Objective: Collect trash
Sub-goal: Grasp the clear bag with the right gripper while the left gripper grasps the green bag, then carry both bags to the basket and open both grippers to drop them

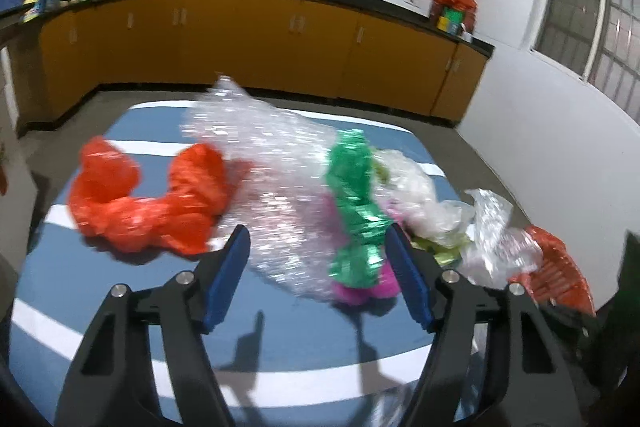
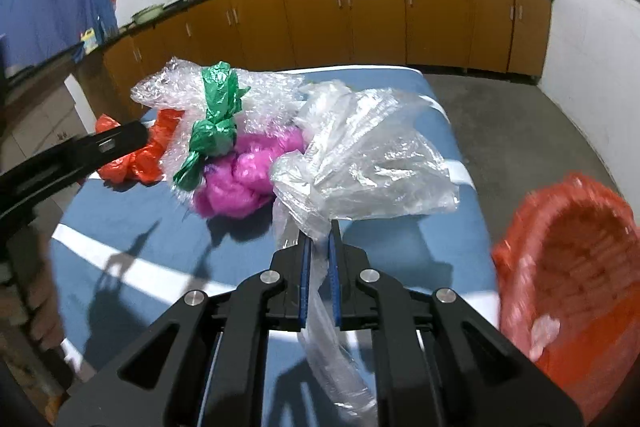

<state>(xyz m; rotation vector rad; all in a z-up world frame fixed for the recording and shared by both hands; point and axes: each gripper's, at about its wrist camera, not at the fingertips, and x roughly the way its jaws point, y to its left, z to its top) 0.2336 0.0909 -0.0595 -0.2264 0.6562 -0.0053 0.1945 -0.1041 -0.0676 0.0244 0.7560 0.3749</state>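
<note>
Trash lies on a blue table with white stripes (image 1: 280, 331): a red plastic bag (image 1: 148, 203), bubble wrap (image 1: 276, 163), a green bag (image 1: 356, 203) and a pink bag (image 2: 248, 179). My left gripper (image 1: 318, 251) is open and empty, above the bubble wrap and green bag. My right gripper (image 2: 319, 239) is shut on a clear plastic bag (image 2: 368, 163), held above the table. The red-lined trash bin (image 2: 576, 267) stands at the right, with a clear scrap inside.
Orange kitchen cabinets (image 1: 260, 47) with a black counter run along the far wall, with woks and pots on top. Grey floor lies between the table and the cabinets. The left gripper's arm (image 2: 72, 155) shows at the left of the right wrist view.
</note>
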